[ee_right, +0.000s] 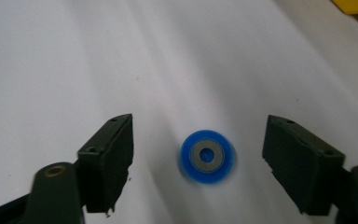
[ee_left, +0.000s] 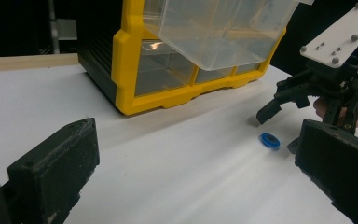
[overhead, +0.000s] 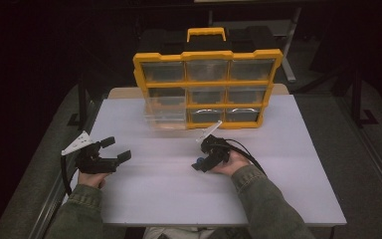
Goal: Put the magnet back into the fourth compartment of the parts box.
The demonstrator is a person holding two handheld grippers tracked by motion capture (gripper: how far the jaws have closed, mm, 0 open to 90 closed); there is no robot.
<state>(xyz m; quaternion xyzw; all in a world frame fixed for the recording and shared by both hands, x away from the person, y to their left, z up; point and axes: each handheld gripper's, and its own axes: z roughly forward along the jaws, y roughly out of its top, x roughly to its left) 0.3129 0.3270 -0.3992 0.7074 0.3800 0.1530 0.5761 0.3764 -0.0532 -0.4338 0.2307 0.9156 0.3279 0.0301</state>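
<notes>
A small blue ring with a grey centre (ee_right: 208, 156) lies flat on the white table (overhead: 278, 164). My right gripper (ee_right: 198, 163) points down at it, one jaw on each side, neither pad touching it. From the left gripper view the blue ring (ee_left: 270, 140) lies just in front of the right gripper (ee_left: 279, 123). In the high view the right gripper (overhead: 200, 163) is at mid-table. My left gripper (overhead: 115, 149) rests at the table's left with its jaws wide apart and nothing between them.
A yellow organiser with clear drawers (overhead: 207, 87) stands upright at the back of the table. One clear drawer (overhead: 166, 113) at its lower left is pulled out. In the left gripper view that drawer (ee_left: 214, 28) juts toward me.
</notes>
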